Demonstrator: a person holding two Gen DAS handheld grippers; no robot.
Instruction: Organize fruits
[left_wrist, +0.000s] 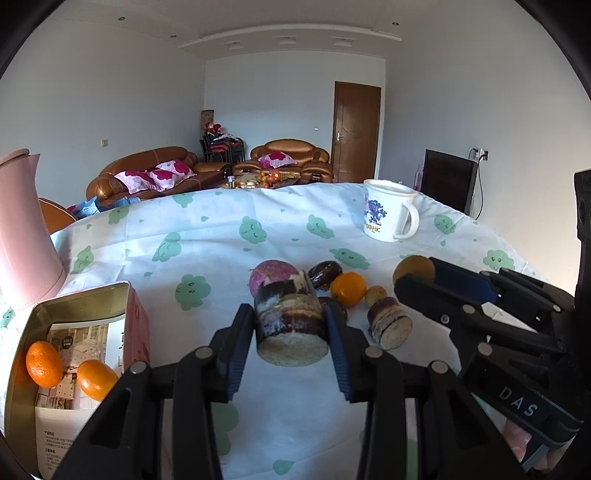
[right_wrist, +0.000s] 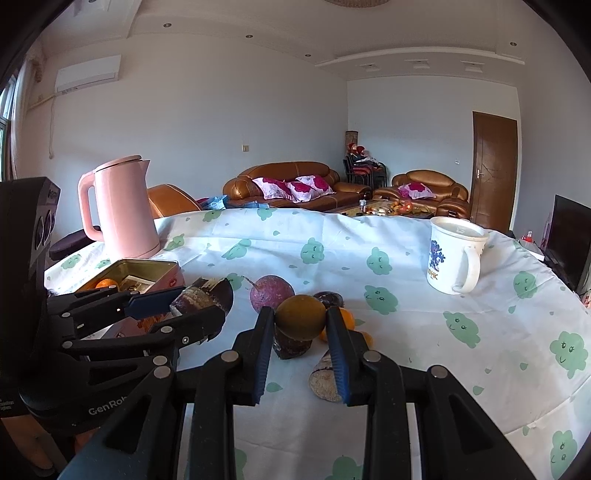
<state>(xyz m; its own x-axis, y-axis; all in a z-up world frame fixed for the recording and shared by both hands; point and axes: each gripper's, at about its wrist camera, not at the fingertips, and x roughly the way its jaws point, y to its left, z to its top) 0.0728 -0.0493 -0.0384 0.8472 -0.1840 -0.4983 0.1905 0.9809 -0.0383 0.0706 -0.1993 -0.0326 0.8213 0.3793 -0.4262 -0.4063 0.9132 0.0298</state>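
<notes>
My left gripper (left_wrist: 291, 334) is shut on a dark brown cylindrical piece with a pale cut end (left_wrist: 291, 325), held above the cloth; it also shows in the right wrist view (right_wrist: 205, 297). My right gripper (right_wrist: 300, 325) is shut on a round brownish-yellow fruit (right_wrist: 300, 316), also seen in the left wrist view (left_wrist: 413, 268). On the cloth lie a purple round fruit (left_wrist: 271, 275), a dark passion fruit (left_wrist: 325, 273), an orange (left_wrist: 348, 288), a small yellowish fruit (left_wrist: 376, 294) and another brown cut piece (left_wrist: 389, 323). An open tin box (left_wrist: 79, 306) at the left holds two oranges (left_wrist: 44, 363).
A pink kettle (right_wrist: 122, 210) stands at the far left behind the tin. A white mug (right_wrist: 454, 254) stands at the far right. The table wears a white cloth with green prints (left_wrist: 221, 251). Sofas and a door lie beyond.
</notes>
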